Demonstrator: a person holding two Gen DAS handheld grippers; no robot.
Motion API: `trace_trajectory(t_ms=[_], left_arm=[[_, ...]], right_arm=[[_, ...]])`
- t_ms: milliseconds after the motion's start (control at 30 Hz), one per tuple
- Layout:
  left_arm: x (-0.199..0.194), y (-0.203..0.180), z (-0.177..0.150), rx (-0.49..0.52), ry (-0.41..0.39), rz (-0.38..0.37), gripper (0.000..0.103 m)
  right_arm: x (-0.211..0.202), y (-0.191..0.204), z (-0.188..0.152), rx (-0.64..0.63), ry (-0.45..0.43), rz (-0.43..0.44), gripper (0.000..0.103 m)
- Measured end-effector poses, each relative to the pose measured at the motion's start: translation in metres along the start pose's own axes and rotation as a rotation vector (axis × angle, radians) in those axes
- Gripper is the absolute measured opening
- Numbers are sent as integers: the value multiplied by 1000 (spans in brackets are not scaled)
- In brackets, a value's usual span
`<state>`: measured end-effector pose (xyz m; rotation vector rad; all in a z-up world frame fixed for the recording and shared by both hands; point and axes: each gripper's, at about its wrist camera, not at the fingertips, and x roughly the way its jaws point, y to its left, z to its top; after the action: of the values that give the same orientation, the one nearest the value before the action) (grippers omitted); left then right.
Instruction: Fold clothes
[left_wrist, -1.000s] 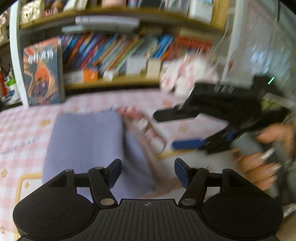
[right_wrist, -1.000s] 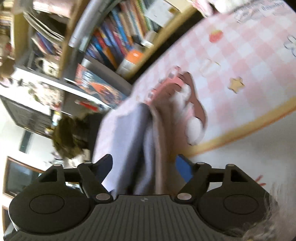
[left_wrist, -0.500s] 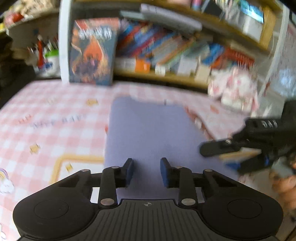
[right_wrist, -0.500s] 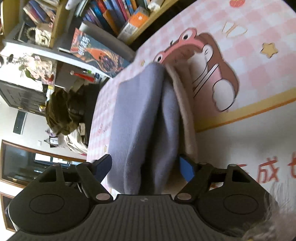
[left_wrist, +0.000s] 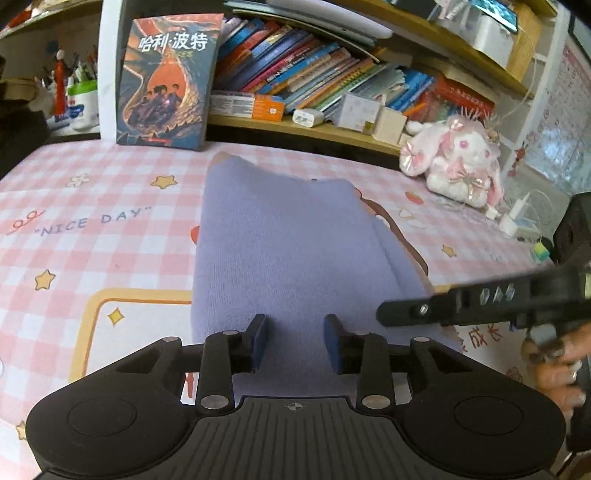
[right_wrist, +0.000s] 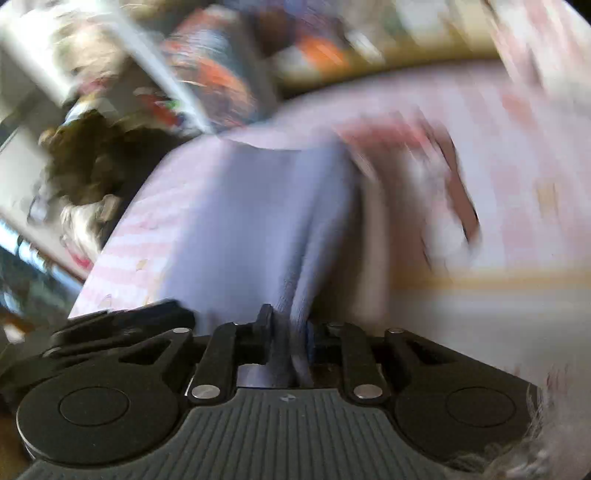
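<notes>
A folded lavender garment (left_wrist: 295, 251) lies on the pink checked tablecloth (left_wrist: 92, 229). My left gripper (left_wrist: 294, 341) hovers open over its near edge, with the blue pads either side of the fabric and nothing pinched. From the right, my right gripper (left_wrist: 480, 299) reaches in at the garment's near right corner, held by a hand (left_wrist: 554, 358). The right wrist view is blurred by motion. It shows the right gripper (right_wrist: 288, 332) with its fingers close together and a fold of the lavender garment (right_wrist: 258, 206) pinched between them.
A large book (left_wrist: 166, 81) stands upright at the back, against a shelf of books (left_wrist: 332, 77). A pink and white plush rabbit (left_wrist: 458, 162) sits at the back right, beside a white charger (left_wrist: 517, 218). A pen pot (left_wrist: 83, 103) stands far left.
My left gripper swung left and down over the garment, and its fingers narrowed from wide open. My right gripper closed its open fingers onto the garment's fold and is moving fast.
</notes>
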<state>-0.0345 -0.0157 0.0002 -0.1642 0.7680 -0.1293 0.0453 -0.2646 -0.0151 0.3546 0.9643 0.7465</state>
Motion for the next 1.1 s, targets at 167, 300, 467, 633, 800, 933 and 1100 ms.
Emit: trace_trajectory(t_ms=[167, 300, 467, 633, 800, 933, 1100], left_arm=[[-15, 3, 9, -13, -56, 2, 34], [-15, 6, 17, -20, -77, -17, 34], [2, 7, 7, -5, -36, -13, 34], [-5, 11, 13, -19, -54, -28, 36], [-21, 29, 26, -79, -127, 37, 73], [-16, 45, 33, -130, -90, 50, 81], [2, 58, 33, -198, -13, -6, 82]], right_arm=[[4, -16, 1, 109, 21, -14, 29], [-2, -5, 3, 69, 0, -36, 32], [-10, 15, 2, -18, -59, -48, 15], [-10, 14, 5, 0, -39, -105, 17], [-10, 13, 7, 19, -18, -161, 64], [-10, 12, 9, 33, -2, -207, 88], [-2, -5, 4, 150, 45, -198, 88]])
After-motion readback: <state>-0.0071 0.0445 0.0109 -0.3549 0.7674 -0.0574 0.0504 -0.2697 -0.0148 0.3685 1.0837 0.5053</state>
